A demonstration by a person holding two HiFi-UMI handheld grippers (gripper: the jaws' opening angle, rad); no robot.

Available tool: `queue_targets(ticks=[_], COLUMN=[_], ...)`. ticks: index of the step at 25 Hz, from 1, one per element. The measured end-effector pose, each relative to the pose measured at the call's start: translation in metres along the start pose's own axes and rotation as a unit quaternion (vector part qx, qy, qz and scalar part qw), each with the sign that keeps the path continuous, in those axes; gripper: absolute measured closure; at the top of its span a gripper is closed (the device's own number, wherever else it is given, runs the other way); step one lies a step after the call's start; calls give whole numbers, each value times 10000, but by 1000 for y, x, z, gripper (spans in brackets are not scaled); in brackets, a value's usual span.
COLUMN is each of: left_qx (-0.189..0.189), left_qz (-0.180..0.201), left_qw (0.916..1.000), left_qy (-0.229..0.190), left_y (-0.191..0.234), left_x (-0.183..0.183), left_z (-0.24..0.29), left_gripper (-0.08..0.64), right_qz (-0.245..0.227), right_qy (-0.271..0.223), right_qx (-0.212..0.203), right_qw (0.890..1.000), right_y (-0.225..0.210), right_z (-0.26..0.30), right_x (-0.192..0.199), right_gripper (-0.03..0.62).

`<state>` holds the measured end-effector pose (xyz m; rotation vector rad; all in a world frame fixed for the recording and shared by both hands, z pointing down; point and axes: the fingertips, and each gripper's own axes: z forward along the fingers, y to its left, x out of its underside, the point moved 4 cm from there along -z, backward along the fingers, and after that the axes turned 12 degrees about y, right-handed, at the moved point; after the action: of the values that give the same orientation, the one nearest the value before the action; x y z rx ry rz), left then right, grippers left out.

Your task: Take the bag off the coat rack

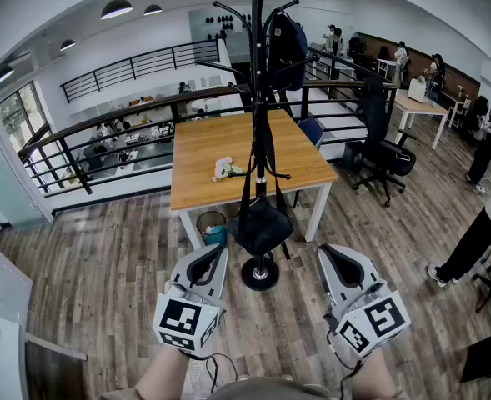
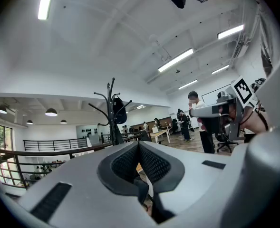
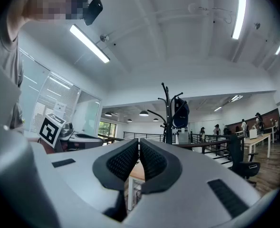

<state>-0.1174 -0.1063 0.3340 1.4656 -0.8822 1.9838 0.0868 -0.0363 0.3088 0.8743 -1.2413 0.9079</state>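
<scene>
Wooden floor (image 1: 103, 282) lies open either side of the black coat rack (image 1: 256, 23), though the near edge of the worktop (image 1: 203, 157) stands just behind its pole. The black bag (image 1: 264, 225) hangs low on long straps near the base; a dark backpack (image 1: 287, 44) hangs high. A sideways tug could, I'd judge, snag straps on a hook and tip the rack. Left gripper (image 1: 218, 250) and right gripper (image 1: 327, 251) hover before the base, fingers pressed together, empty.

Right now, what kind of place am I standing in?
Likely an open-plan office on an upper level: a wooden table, a black office chair, and a railing overlooking a lower floor.
</scene>
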Motion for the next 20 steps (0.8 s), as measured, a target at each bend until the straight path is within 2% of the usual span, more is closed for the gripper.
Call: queue_targets(ticks=[3, 11, 18, 19, 20], left_qx=[-7, -73, -182, -238, -282], left_qz=[-4, -63, -257, -286, -305], left_qw=[10000, 10000, 9992, 9990, 9989], left_qy=[14, 21, -236, -232, -198], left_y=[-3, -17, -36, -38, -39], left_x=[-1, -6, -15, -15, -15], left_z=[3, 4, 3, 4, 6], left_gripper=[545, 545, 543, 541, 536], right_qz=[182, 186, 266, 298, 313], right_qy=[-103, -173, -324, -359, -377], right_qx=[-126, -124, -213, -189, -157], right_qw=[9997, 9996, 9989, 9987, 9987], right_y=[-3, -17, -32, -35, -38], right_z=[-1, -14, -29, -32, -35], right_x=[1, 1, 6, 6, 7], right_gripper=[555, 555, 554, 537, 483])
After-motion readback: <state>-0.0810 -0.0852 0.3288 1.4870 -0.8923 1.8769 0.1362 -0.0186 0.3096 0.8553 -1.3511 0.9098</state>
